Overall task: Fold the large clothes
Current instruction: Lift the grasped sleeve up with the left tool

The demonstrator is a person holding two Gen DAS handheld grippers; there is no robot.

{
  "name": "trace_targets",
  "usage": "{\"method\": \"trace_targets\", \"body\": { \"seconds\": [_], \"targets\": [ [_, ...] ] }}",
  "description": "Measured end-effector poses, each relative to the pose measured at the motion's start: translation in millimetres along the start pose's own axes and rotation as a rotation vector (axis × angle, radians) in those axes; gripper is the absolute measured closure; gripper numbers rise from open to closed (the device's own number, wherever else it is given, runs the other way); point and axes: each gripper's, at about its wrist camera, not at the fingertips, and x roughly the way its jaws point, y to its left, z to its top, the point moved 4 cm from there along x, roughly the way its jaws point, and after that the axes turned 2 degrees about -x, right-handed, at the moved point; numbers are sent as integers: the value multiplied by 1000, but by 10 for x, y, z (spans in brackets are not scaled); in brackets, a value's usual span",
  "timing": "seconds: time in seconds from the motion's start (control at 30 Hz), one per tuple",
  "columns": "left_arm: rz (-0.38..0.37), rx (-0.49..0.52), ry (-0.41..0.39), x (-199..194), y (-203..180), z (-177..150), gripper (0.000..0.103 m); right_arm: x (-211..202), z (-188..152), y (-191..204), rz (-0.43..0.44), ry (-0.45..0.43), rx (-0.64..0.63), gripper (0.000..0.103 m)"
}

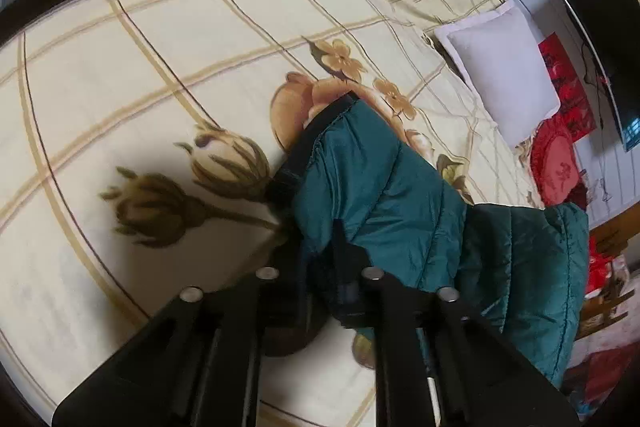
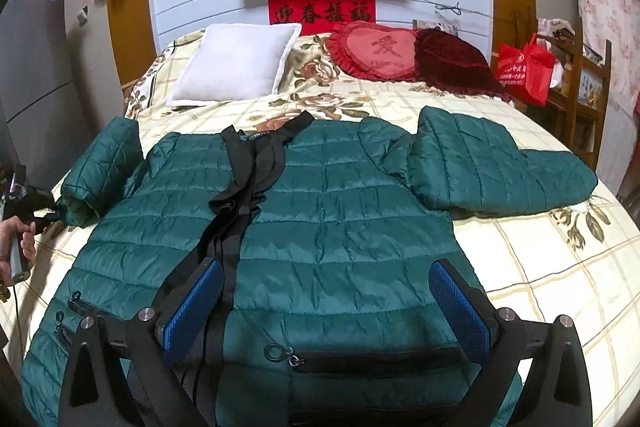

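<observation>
A dark green quilted jacket (image 2: 320, 211) lies front up on the bed, black zipper band down its middle. Its right sleeve (image 2: 500, 167) lies spread on the bed. Its left sleeve (image 2: 100, 171) is lifted at the cuff. My left gripper (image 1: 316, 267) is shut on that sleeve (image 1: 380, 187) and holds it above the bedsheet; it also shows in the right wrist view (image 2: 44, 215). My right gripper (image 2: 326, 295) is open, its blue pads (image 2: 196, 303) spread just above the jacket's lower front.
The bed has a cream checked floral sheet (image 1: 160, 67). A white pillow (image 2: 236, 63), a red heart cushion (image 2: 376, 51) and a dark red cushion (image 2: 456, 63) lie at the head. A red bag (image 2: 524, 71) sits on a wooden shelf at right.
</observation>
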Motion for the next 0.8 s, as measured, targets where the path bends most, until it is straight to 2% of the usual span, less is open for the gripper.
{"method": "trace_targets", "body": {
  "seconds": [0.07,0.13,0.2,0.3,0.47,0.53,0.67,0.8],
  "targets": [
    [30,35,-67,-125,0,36,98,3,1,-5,2,-1,6,1],
    [46,6,-134,-320,136,101,99,3,5,2,0,-2,4,1],
    [90,-8,-184,-470,273,170,99,-5,0,14,3,-3,3,1],
    [102,-10,-237,-747,442,263,99,-24,7,12,3,-10,0,1],
    [186,24,-355,-1174,445,383,99,-41,5,-18,3,-11,14,1],
    [127,47,-351,-1258,309,387,100,-44,4,-33,-1,-7,17,1],
    [-38,242,-339,-1409,-513,170,100,-11,-26,-89,-37,17,20,1],
    [-223,379,-282,-1488,-1385,-268,100,26,-58,-130,-52,41,19,1]
  ]
}}
